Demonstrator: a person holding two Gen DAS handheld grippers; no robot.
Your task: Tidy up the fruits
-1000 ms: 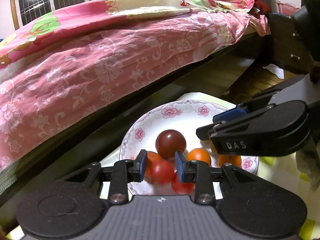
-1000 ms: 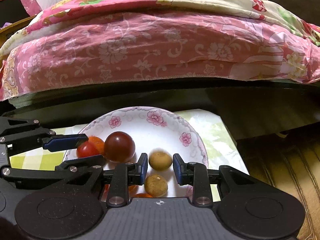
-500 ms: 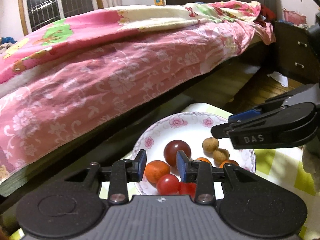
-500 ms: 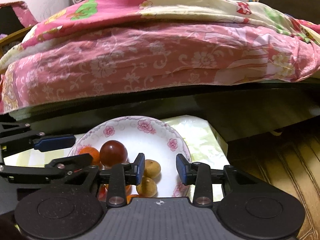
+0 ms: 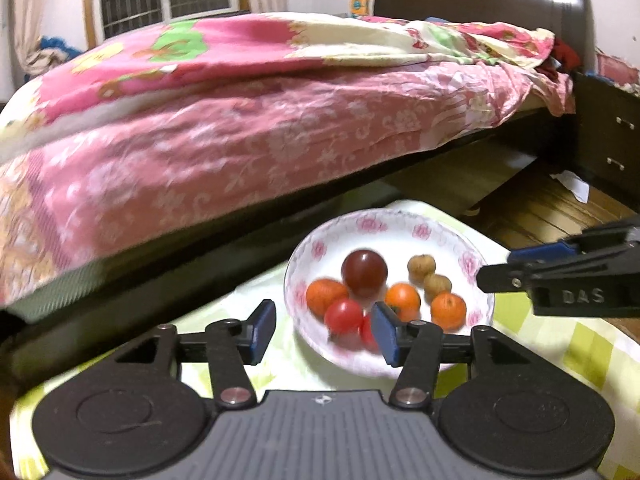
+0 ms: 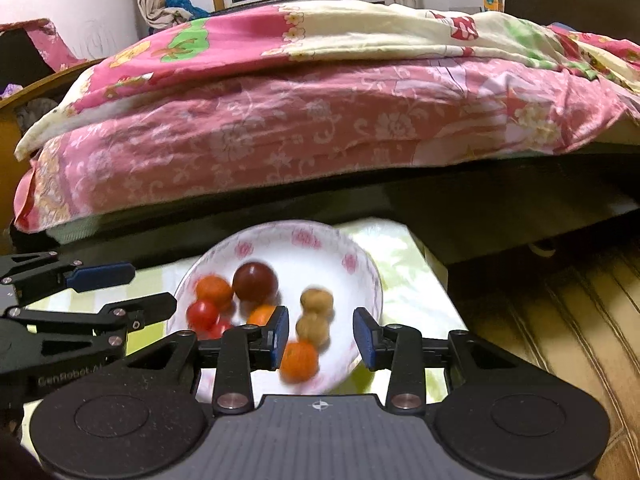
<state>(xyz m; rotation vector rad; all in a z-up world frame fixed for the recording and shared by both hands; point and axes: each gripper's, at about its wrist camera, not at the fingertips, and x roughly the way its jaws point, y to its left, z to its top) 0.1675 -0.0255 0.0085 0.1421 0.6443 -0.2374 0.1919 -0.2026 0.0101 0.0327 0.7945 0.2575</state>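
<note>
Both grippers have backed off the plate (image 5: 472, 240), left gripper (image 5: 323, 330) jaws just spreading, right gripper (image 6: 320, 334) jaws parted, both empty; fruits sit at the plate's six o'clock, so next reach should descend slowly, straddling one fruit only.

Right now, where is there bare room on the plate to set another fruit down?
The floral plate is bare along its far side, behind the dark plum and two brown longans. Its near side is crowded with oranges and red tomatoes.
</note>
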